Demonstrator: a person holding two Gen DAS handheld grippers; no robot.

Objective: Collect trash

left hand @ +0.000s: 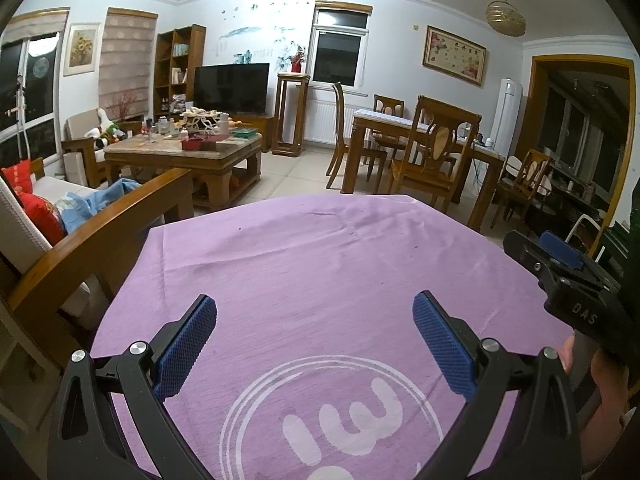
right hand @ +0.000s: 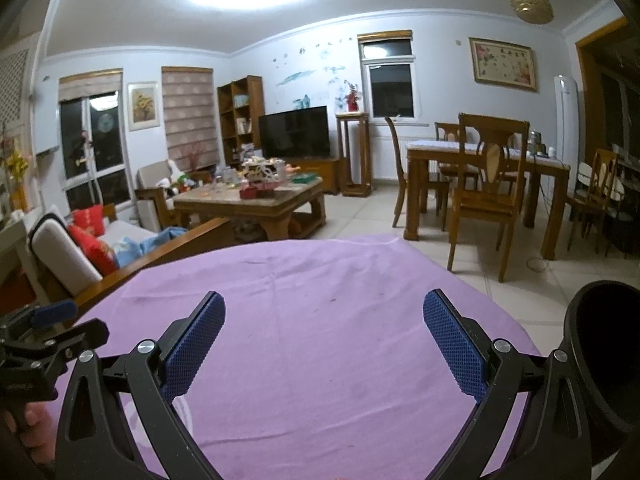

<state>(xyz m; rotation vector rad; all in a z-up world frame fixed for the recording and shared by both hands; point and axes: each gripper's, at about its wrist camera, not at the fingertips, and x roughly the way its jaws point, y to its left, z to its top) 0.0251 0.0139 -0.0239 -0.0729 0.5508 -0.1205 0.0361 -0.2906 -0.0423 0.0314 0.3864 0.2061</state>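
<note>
Jaws first: holding both pairs wide apart with nothing between the blue pads, the left gripper [left hand: 316,306] and the right gripper [right hand: 325,300] side by side, low over the bench. Seeing under them only the purple cloth [left hand: 320,248] covering that bench, creased, with a white logo [left hand: 340,412] cut off at the near edge. Finding no trash anywhere on the cloth, only a few dark specks too small to name. Catching a black bin [right hand: 604,344] just beside the right gripper, open mouth showing, inside too dark to read. Judging that household trash here is probably going to be light and crushable, paper or wrappers, so pinching across the middle with gentle pressure and watching for slip on anything glossy. Glimpsing a hand [left hand: 600,380] at the right edge, mostly cropped. Looking farther out, past a wooden sofa [left hand: 100,216] heaped with cushions, to a coffee table [left hand: 180,152] crowded with bottles and boxes, possibly hiding scraps but too small and blurred to sort. Leaving the dining table [right hand: 480,156] beyond as unreadable too.
</note>
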